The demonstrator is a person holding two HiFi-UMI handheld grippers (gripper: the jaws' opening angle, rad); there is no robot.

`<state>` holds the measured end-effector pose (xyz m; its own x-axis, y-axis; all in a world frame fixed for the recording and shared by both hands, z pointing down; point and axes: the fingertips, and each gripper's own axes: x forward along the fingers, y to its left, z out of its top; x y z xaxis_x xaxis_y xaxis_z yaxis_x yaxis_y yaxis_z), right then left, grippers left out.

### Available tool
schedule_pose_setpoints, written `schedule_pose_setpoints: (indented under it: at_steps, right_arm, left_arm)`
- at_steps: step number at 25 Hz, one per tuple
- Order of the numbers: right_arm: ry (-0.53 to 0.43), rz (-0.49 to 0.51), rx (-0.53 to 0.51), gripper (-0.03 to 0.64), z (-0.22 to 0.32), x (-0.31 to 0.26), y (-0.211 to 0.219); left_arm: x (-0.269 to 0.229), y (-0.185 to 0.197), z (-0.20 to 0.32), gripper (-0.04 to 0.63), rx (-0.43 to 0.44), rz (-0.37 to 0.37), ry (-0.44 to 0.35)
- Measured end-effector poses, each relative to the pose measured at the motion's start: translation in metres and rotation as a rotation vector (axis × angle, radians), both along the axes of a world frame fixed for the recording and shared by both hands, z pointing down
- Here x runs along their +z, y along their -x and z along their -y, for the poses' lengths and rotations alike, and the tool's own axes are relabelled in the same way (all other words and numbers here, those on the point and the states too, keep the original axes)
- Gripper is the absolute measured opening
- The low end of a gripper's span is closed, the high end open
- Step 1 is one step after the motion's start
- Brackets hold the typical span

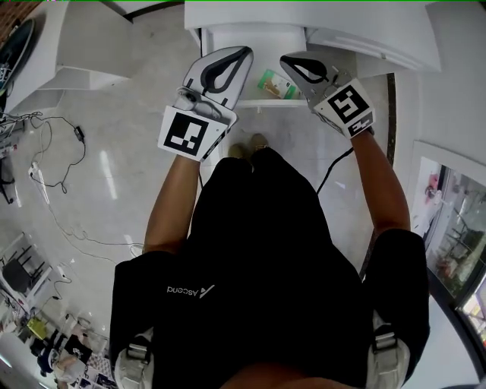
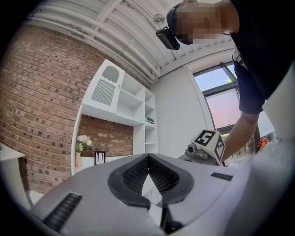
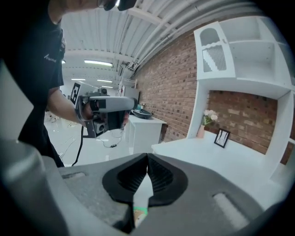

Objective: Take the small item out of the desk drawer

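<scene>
While both pairs of tongs hover over the open drawer, each is closed tip to tip w/ nothing gripped: 2 in all, left tongs (image 1: 244, 53) and right tongs (image 1: 287, 62). Btwn them and lower down, 1 small item (image 1: 275, 83), a green-and-cream packet, lies in the drawer (image 1: 258, 104), touching neither. The right gripper view shows a bit of it through the gap under its closed tips. The drawer sticks out from under the white tabletop (image 1: 364, 23). On the tabletop: 1 vase of flowers (image 3: 207, 120) & 1 small picture frame (image 3: 222, 137), near each other, brick wall (image 3: 175, 69) behind. 2 shoes (image 1: 260, 141) show on the floor (image 1: 121, 175) by the drawer front.
</scene>
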<state>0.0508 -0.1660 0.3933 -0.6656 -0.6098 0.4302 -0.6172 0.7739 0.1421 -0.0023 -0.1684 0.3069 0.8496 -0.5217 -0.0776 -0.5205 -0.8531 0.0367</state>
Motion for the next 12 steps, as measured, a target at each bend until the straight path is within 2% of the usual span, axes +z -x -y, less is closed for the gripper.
schedule_pose_setpoints:
  at_steps: [6,12]
  right_arm:
    - [0.149,-0.087,-0.045,0.028,0.020,0.065,-0.011]
    - [0.332,-0.215,-0.140,0.121,0.025,0.141,-0.015]
  left_arm:
    - [0.020,-0.002,0.023,-0.002,-0.032,0.032,0.026]
    - [0.034,-0.001,0.039,-0.002,-0.067,0.041,0.049]
